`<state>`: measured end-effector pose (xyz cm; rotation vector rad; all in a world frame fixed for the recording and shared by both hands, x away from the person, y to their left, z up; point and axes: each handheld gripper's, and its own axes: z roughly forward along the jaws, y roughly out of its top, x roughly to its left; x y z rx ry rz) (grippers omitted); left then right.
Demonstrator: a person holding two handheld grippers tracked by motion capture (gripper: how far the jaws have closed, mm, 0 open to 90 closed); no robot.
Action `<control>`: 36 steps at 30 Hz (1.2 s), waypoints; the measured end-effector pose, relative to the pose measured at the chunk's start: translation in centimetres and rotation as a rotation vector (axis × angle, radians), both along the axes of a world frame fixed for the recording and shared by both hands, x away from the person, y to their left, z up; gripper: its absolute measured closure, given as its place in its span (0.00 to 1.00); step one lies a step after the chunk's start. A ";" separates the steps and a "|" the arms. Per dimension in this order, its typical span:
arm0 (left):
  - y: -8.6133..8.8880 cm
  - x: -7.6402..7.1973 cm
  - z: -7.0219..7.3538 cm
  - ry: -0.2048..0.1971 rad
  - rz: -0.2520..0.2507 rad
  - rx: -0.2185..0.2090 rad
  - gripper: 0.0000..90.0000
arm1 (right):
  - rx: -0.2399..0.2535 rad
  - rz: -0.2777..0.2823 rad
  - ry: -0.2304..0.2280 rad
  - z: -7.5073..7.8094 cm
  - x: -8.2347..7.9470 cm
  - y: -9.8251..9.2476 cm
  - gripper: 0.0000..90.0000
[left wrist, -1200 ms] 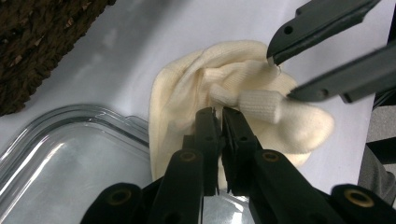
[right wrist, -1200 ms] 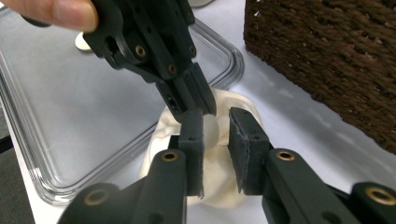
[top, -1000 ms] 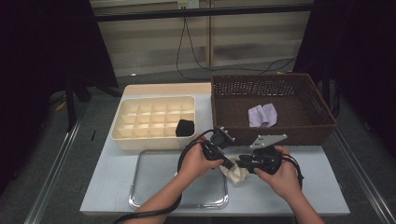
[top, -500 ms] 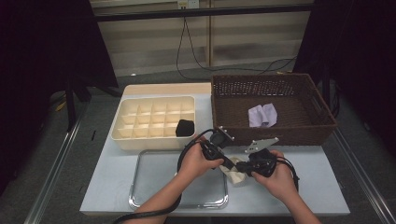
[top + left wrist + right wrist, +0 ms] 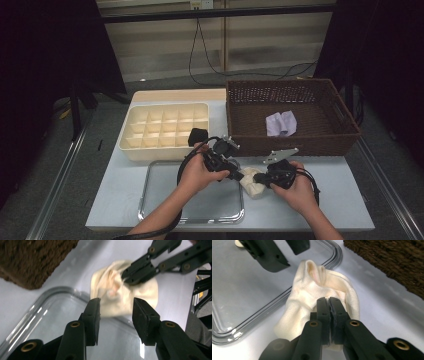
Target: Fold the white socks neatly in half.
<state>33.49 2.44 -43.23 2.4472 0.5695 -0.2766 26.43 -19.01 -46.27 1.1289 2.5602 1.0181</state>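
Socks, basically: a cream-coloured bundled-up knit sock (image 5: 317, 297) sits on the counter (image 5: 340, 200) just off the right corner of the clear plastic tray (image 5: 165, 195), in front of the dark brown wicker basket (image 5: 292, 140). It looks like it's being folded or rolled to go into the cream divided organizer box (image 5: 165, 127), where a black rolled item (image 5: 197, 135) already sits in one cell.

To do this bit well I'd say keep the pinch firm and low on the fabric so the roll doesn't spring open, and only re-grab with the other hand at the loose cuff end.

Right gripper (image 5: 329, 301): fingers clamped together on a fold of the sock, fabric squeezed between them. Left gripper (image 5: 116, 315): fingers have just been opening, now partway apart, nothing between them, hanging just short of the sock over the tray edge.
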 end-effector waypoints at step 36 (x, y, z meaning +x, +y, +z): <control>-2.0 0.7 -2.1 0.088 0.041 0.035 0.90 | -0.030 -0.022 -0.092 0.3 -0.1 -0.6 0.97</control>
